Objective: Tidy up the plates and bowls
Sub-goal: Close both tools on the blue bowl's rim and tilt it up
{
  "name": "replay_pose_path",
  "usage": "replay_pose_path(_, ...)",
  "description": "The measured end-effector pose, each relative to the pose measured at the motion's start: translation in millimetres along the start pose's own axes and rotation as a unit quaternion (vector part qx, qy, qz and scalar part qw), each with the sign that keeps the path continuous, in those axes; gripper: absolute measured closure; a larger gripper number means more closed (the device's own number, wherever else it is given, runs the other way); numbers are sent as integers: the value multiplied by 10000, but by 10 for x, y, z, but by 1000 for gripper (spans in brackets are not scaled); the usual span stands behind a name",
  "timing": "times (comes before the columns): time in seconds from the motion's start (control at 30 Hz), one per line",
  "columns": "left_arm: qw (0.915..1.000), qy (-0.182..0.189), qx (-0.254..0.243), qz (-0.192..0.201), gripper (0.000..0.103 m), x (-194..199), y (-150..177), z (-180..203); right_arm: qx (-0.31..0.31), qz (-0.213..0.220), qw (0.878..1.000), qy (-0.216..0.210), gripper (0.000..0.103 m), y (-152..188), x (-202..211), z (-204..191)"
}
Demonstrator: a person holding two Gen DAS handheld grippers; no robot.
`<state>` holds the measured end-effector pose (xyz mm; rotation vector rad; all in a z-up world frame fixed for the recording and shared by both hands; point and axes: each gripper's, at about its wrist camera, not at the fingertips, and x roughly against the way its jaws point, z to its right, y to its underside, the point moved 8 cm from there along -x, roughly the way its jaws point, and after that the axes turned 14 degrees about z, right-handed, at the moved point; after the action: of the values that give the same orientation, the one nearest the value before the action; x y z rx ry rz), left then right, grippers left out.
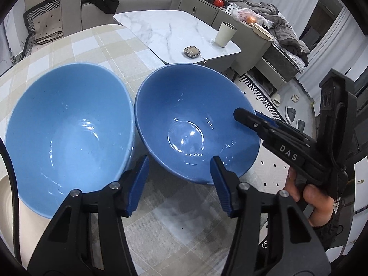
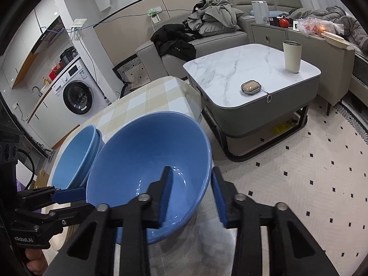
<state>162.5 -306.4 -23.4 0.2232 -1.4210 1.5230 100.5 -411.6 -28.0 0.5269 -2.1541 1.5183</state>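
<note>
Two blue bowls sit side by side on the checked tablecloth [image 1: 96, 43]. The lighter bowl [image 1: 66, 135] is on the left and also shows in the right wrist view [image 2: 76, 156]. The darker bowl [image 1: 195, 126] [image 2: 147, 170] is on the right, tilted. My right gripper [image 2: 191, 195] straddles the darker bowl's right rim, one finger inside and one outside, with a gap to the rim. It also shows in the left wrist view [image 1: 253, 119]. My left gripper [image 1: 179, 184] [image 2: 66, 195] is open and empty, just in front of both bowls.
A white plate edge [image 1: 7, 197] lies at the lower left. A marble coffee table [image 1: 174, 34] with a cup [image 1: 224, 34] and small case [image 1: 192, 51] stands beyond the table edge. A sofa and cabinets are behind it.
</note>
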Motion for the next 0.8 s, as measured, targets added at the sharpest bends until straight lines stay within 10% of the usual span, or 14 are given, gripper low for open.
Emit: replay_pose_path(0.8,9979,-224,-481,366,70,45,-97,19,314,79,9990,306,83,13,155,-6)
